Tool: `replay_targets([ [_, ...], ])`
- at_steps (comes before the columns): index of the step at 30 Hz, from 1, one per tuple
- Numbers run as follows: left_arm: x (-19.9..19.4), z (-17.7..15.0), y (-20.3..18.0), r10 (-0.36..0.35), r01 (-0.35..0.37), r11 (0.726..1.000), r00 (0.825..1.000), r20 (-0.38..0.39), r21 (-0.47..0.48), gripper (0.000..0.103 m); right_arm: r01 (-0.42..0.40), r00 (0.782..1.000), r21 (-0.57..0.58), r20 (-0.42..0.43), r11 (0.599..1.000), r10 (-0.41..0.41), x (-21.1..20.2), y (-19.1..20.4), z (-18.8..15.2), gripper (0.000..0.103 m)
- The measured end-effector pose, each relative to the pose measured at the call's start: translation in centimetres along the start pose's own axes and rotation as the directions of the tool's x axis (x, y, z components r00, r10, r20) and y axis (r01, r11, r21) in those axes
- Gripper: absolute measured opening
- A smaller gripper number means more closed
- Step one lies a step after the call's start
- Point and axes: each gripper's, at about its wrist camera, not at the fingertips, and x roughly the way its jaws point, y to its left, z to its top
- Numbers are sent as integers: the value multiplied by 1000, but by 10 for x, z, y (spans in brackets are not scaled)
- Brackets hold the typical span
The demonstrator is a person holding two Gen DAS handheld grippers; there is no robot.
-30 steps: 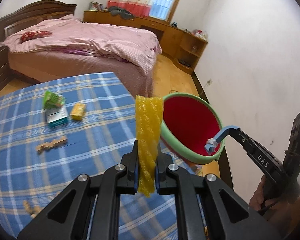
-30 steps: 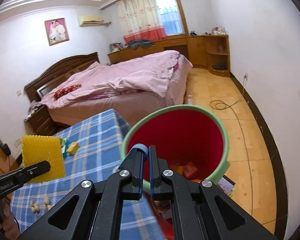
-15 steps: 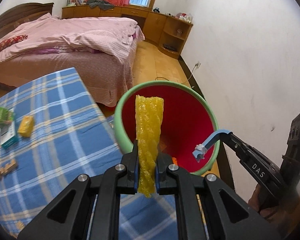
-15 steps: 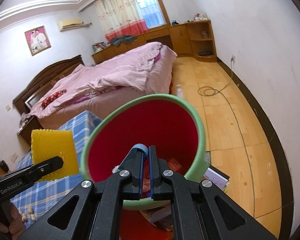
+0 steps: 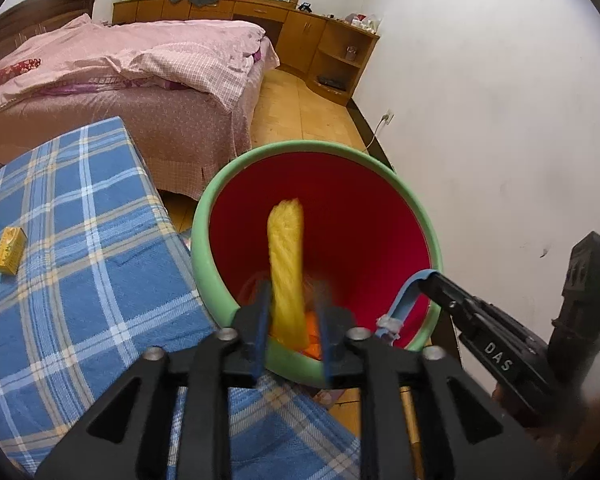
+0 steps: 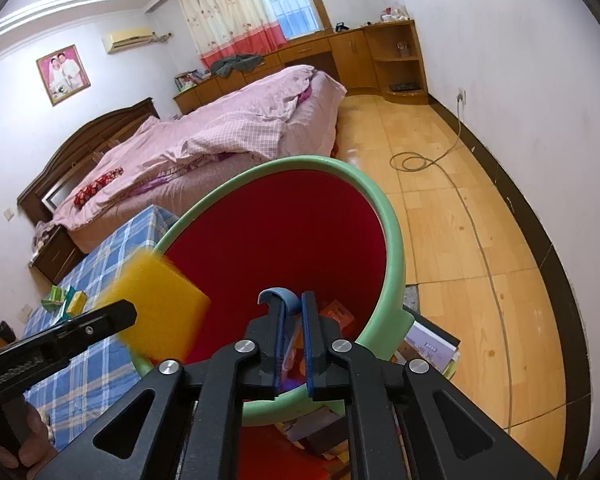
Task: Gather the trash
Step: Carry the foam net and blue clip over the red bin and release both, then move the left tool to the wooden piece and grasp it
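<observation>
- Bedroom with a pink-quilted bed (image 5: 132, 60), wooden cupboards under a curtained window, pale wood floor, and in the foreground a counter (image 5: 80, 248) under a blue plaid cloth.
- Both hands reach forward and slant down toward a bin (image 5: 416, 208), green at the rim and red inside, held tipped at the counter's edge so its mouth faces the tongs.
- A hand (image 6: 24, 440) shows at the lower left of the right wrist view, wrapped round the left tool's handle.
- Yellow foam sheet (image 5: 286, 272): ridged and bumpy, seen edge-on from the left wrist, flat and squarish from the right; it is motion-blurred and sits over the bin's mouth.
- Left tongs (image 5: 292, 324): jaws have just been opening and stand clearly apart. The sheet is between them, close against the left pad with a gap on the right; I cannot tell whether it still touches.
- Right tongs (image 6: 291, 332): jaws nearly together, with the bin's near rim running between them and a curved blue tip hooked above. Whether the pads press on the rim I cannot tell.
- Inside the bin lie orange scraps and a small box.
- Further back on the counter are a small yellow box (image 5: 10, 250) and a green packet (image 6: 54, 298).
</observation>
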Motion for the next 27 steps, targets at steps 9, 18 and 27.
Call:
replay_targets([
  [9, -24, -3, 1, 32, -33, 999, 999, 42, 29, 42, -50, 999, 12, 18, 999, 50, -14, 3, -2, 25],
  [18, -55, -14, 23, 115, -114, 993, 991, 70, -12, 54, -104, 994, 15, 36, 994, 103, -32, 20, -7, 59],
  [27, -86, -26, 66, 227, -223, 973, 970, 88, -53, 60, -156, 988, -7, -2, 988, 156, -38, 49, -21, 68],
])
